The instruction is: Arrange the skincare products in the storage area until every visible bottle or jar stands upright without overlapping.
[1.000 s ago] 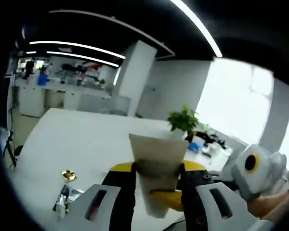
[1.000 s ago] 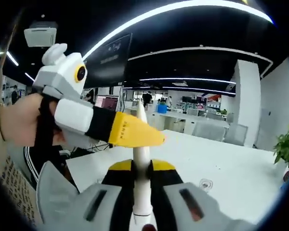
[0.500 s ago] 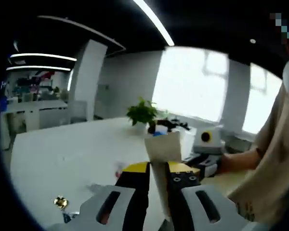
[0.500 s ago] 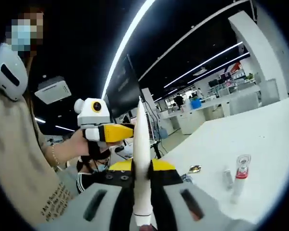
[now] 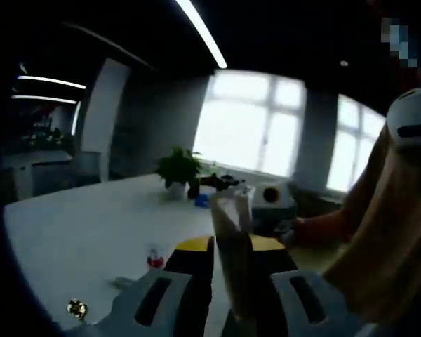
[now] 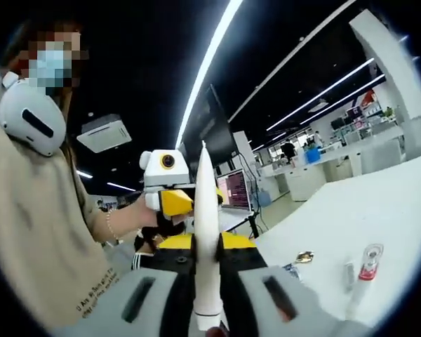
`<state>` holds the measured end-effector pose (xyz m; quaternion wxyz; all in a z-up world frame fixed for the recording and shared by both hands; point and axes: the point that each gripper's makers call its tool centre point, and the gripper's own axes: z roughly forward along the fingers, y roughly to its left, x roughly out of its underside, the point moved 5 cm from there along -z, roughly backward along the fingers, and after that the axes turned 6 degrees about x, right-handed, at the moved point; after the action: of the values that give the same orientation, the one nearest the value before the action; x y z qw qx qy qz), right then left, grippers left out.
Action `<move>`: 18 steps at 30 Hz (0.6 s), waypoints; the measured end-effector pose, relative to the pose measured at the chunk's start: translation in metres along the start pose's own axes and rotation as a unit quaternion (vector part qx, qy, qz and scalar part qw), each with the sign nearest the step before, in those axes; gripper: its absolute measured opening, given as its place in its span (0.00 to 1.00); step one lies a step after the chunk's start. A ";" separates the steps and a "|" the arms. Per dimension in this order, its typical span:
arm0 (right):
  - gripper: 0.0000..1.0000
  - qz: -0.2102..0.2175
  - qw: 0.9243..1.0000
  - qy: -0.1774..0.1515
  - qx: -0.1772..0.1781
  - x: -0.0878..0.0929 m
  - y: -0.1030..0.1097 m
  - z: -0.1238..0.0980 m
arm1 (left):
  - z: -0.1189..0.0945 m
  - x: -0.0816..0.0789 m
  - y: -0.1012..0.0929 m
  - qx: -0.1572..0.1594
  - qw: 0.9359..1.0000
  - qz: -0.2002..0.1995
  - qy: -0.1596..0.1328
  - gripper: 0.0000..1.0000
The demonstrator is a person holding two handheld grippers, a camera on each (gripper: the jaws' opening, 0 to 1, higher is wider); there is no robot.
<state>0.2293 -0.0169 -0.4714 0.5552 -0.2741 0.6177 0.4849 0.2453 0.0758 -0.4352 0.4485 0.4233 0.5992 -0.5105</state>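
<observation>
Right gripper (image 6: pixel 208 270) clamped on white tube (image 6: pixel 206 232), edge-on, tip pointing away from jaws. Left gripper (image 5: pixel 231 263) clamped on same white tube (image 5: pixel 231 232), flat end up. No writing legible on tube. Beyond right jaws: red-capped bottle (image 6: pixel 365 263) and small gold item (image 6: pixel 304 258) on white table (image 6: pixel 351 217).

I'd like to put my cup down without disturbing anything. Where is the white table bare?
The white table is mostly bare. The widest stretch runs from the potted plant toward the left gripper. Small items cluster near its front: a red-capped tube, a gold wrapper.
</observation>
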 end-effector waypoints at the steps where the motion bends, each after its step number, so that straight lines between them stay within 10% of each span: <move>1: 0.10 -0.002 1.000 0.004 -0.010 0.000 0.001 0.001 | 0.000 0.000 0.000 0.001 1.000 0.000 0.001 0.15; 18: 0.11 -0.020 0.995 0.046 -0.083 0.009 0.008 0.028 | -0.013 0.009 -0.005 -0.002 1.000 0.011 0.022 0.17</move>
<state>0.2319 0.0131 -0.4748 0.5114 -0.3537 0.5945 0.5099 0.2375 0.0885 -0.4415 0.4414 0.4405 0.6053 -0.4947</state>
